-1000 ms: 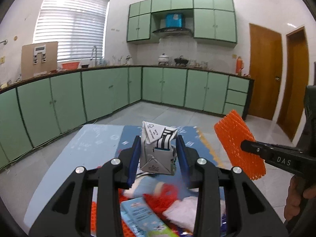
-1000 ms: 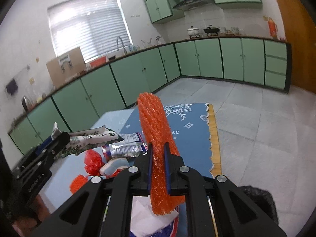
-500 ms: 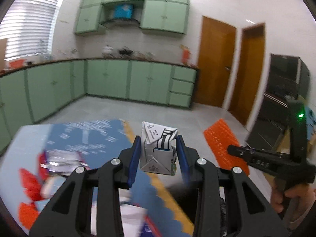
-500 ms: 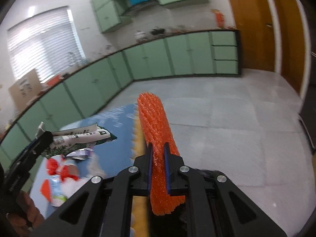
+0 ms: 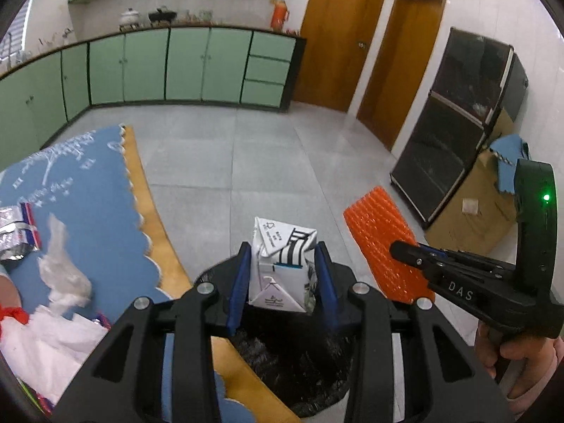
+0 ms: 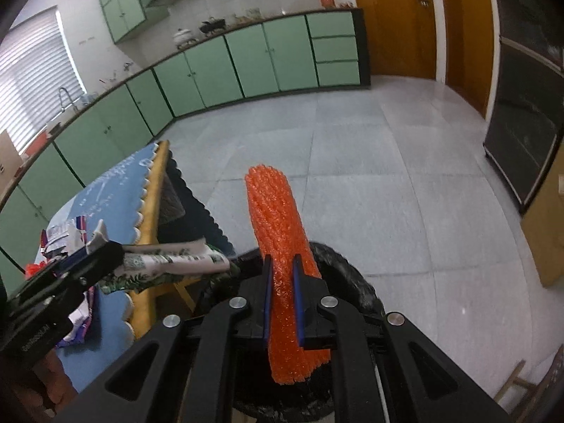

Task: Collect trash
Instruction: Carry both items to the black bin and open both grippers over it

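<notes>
My left gripper (image 5: 282, 264) is shut on a crumpled white drink carton (image 5: 280, 268) and holds it above a bin lined with a black bag (image 5: 299, 370). My right gripper (image 6: 282, 275) is shut on an orange foam net sleeve (image 6: 278, 232) and holds it upright over the same black-lined bin (image 6: 356, 282). The right gripper with the sleeve (image 5: 380, 236) shows at the right of the left wrist view. The left gripper with the carton (image 6: 169, 261) shows at the left of the right wrist view.
A table with a blue cloth (image 5: 84, 197) and a yellow scalloped edge stands to the left, with white tissue (image 5: 60, 275), a foil wrapper (image 5: 14, 229) and red scraps on it. A dark glass cabinet (image 5: 458, 123) and a cardboard box (image 5: 472, 211) stand at the right. Grey tiled floor lies ahead.
Both grippers have swung right, off the table and over the black-lined bin, each still holding its item. The table with trash has slid to the left of both views.
</notes>
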Demonstrator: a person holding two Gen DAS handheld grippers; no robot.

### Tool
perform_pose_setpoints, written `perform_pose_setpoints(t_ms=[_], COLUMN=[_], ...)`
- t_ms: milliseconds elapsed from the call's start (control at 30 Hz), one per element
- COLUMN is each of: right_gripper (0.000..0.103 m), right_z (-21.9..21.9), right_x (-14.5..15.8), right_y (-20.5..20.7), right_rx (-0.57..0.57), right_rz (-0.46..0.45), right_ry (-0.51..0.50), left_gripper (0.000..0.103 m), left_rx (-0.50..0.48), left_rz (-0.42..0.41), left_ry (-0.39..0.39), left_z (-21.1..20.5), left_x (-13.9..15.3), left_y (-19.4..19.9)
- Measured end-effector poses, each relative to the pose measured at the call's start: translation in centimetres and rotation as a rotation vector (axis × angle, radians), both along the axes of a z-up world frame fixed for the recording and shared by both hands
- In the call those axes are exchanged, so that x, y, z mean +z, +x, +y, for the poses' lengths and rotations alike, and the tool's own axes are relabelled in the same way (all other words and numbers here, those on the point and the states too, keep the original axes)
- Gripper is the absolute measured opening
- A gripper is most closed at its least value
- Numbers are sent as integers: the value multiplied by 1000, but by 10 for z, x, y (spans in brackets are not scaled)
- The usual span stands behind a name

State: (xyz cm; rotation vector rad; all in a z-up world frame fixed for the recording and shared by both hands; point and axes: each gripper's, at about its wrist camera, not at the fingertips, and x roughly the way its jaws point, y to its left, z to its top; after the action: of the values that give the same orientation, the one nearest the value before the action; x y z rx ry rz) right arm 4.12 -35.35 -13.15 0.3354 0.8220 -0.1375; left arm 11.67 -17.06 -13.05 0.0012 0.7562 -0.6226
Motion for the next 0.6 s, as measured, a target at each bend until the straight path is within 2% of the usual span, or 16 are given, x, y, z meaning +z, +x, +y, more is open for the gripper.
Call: perform_pose_setpoints(t_ms=[33,100,233,267,300,333,400,600], right_gripper=[10,14,15,18,28,43,56,61], right_z=[-2,-4,-4,-2,-1,1,5,36], right_x=[-3,-9,-19,-22,-23,-24,-24,-7], right_y=[-3,-2,3,5,6,6,6,15], right_rx=[-2,0,12,16,15,11,11,87], right_rz=[5,19,44,54,60,64,67,13], right_ry=[7,21,25,26,25,18,5,-12], left_gripper=[41,55,57,58,59,60,63,68], left_rx=[-3,5,32,39,51,65,97,241], left_rz=[0,-11,-26,-28,-32,-39,-54,-133], left_ry=[4,8,15,15,16,19,25,47], left_z=[0,4,13,15,19,25,35,86], left_x=[-1,0,6,8,10,12,18,35], left_y=[-1,1,1,0,0,-1,-2,-15])
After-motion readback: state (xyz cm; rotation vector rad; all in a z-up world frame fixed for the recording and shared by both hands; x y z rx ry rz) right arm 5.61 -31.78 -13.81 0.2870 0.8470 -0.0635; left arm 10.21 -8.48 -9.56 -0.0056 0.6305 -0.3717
